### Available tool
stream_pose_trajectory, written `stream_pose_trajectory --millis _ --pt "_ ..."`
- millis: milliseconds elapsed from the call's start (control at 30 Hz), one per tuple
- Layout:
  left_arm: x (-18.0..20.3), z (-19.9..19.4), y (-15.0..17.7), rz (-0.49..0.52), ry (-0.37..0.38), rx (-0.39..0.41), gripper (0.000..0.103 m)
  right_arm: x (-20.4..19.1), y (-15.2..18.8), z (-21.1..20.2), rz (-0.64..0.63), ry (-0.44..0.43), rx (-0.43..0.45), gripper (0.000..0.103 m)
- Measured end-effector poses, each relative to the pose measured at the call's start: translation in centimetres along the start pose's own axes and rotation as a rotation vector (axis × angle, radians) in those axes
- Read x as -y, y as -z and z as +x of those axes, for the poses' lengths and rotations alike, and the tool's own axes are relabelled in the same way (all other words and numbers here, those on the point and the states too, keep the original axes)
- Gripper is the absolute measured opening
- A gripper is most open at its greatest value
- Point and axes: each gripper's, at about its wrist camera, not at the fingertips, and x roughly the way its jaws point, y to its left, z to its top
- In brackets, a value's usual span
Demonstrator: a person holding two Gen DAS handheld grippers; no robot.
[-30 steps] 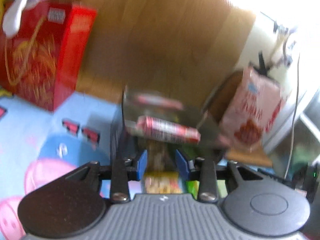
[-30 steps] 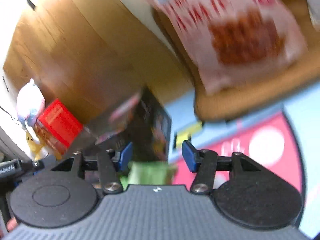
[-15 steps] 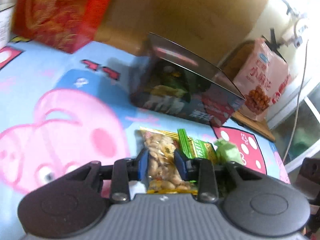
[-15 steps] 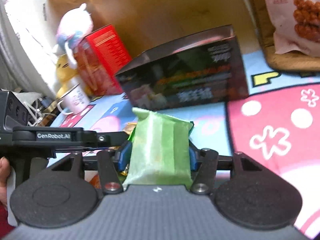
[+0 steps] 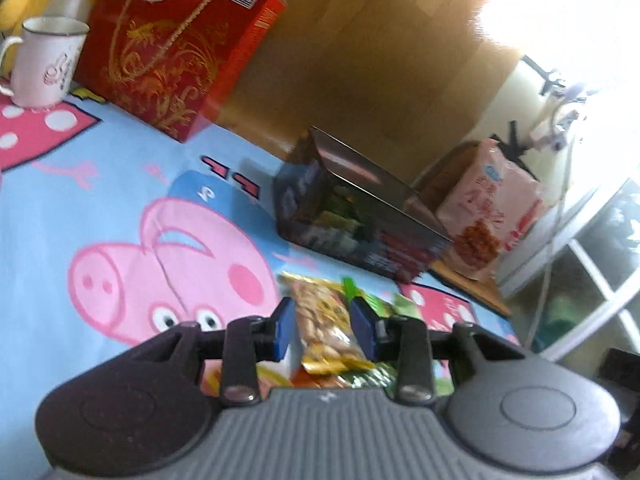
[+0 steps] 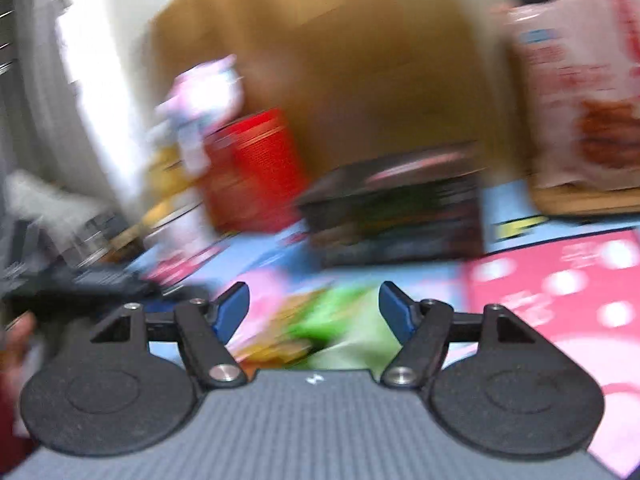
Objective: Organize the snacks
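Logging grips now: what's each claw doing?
Left claw: closed on the peanut packet.
Right claw: open, holding nothing; green packet lies below.

- The left hand-held gripper (image 5: pixel 323 328) has a grey ribbed body with a small white mark at its front edge.
- Two round black discs flank black linkage arms fixed with silver screws.
- Its fingertips (image 5: pixel 282 330) carry blue pads.
- The right hand-held gripper (image 6: pixel 314 312) has the same build: grey ribbed body, black discs, silver screws, blue pads.
- Bare skin shows at the right view's left edge.
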Motion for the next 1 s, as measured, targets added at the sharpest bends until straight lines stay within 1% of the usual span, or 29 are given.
stream_pose_trajectory --millis 33,100,133,200,267,333,367,433,500,567,633,700,733,767,833,867,900,933,1000 --pt "0.0 -0.1 0.3 -0.003 0.014 -0.007 0.031 -0.6 0.3 0.6 -0.008 -0.046 -0.042 0.068" --pt "0.0 -0.2 0.6 -0.011 0.041 -0.023 0.031 -1.5 0.8 2.4 -0.027 -0.097 -0.131 0.066" --pt "0.0 -0.3 0.8 -0.014 0.057 -0.031 0.031 -1.9 1.1 3.3 -0.046 -0.089 -0.163 0.066" --pt "0.1 0.0 1.0 -0.013 0.069 -0.046 0.031 -2.1 1.4 5.1 -0.083 -0.019 -0.199 0.067" --pt "0.4 0.9 1.2 -0.008 0.066 -0.073 0.031 -2.2 1.3 6.1 -0.124 0.028 -0.179 0.068" --pt "0.9 2.1 1.5 -0.005 0.072 -0.113 0.031 -2.5 1.3 6.9 -0.175 0.100 -0.175 0.068" --pt "1.2 2.8 1.7 0.002 0.073 -0.129 0.033 -2.6 1.4 7.0 -0.200 0.122 -0.173 0.068" --pt "1.7 3.6 2.0 0.025 0.057 -0.131 0.034 -2.3 1.4 7.3 -0.219 0.161 -0.173 0.068" --pt "1.8 4.1 2.0 0.042 0.019 -0.124 0.033 -1.6 1.5 7.2 -0.209 0.202 -0.177 0.068" --pt "1.7 4.1 1.7 0.054 -0.003 -0.105 0.033 -0.9 1.7 6.5 -0.177 0.174 -0.176 0.068" --pt "1.5 4.1 1.3 0.049 -0.026 -0.096 0.035 -1.1 1.5 6.3 -0.183 0.134 -0.173 0.068" --pt "1.4 4.3 0.8 0.043 -0.042 -0.096 0.042 -1.9 1.6 6.6 -0.218 0.118 -0.183 0.070" --pt "1.5 4.4 0.6 0.042 -0.053 -0.093 0.050 -2.4 1.6 7.0 -0.244 0.123 -0.185 0.073" --pt "1.5 4.5 0.5 0.043 -0.062 -0.091 0.059 -2.9 1.7 7.6 -0.269 0.126 -0.190 0.074" --pt "1.8 5.3 0.1 0.059 -0.083 -0.100 0.067 -3.2 1.9 8.5 -0.301 0.131 -0.200 0.075" --pt "1.9 6.0 0.0 0.069 -0.085 -0.116 0.067 -3.2 2.0 9.0 -0.307 0.128 -0.207 0.075" --pt "1.8 6.8 -0.1 0.065 -0.079 -0.146 0.065 -3.1 2.0 9.5 -0.303 0.122 -0.212 0.075" --pt "1.7 7.2 0.0 0.060 -0.065 -0.132 0.065 -2.9 1.9 10.0 -0.292 0.112 -0.217 0.075" --pt "1.8 7.3 0.0 0.064 -0.073 -0.132 0.054 -2.9 1.9 10.4 -0.292 0.103 -0.210 0.069"
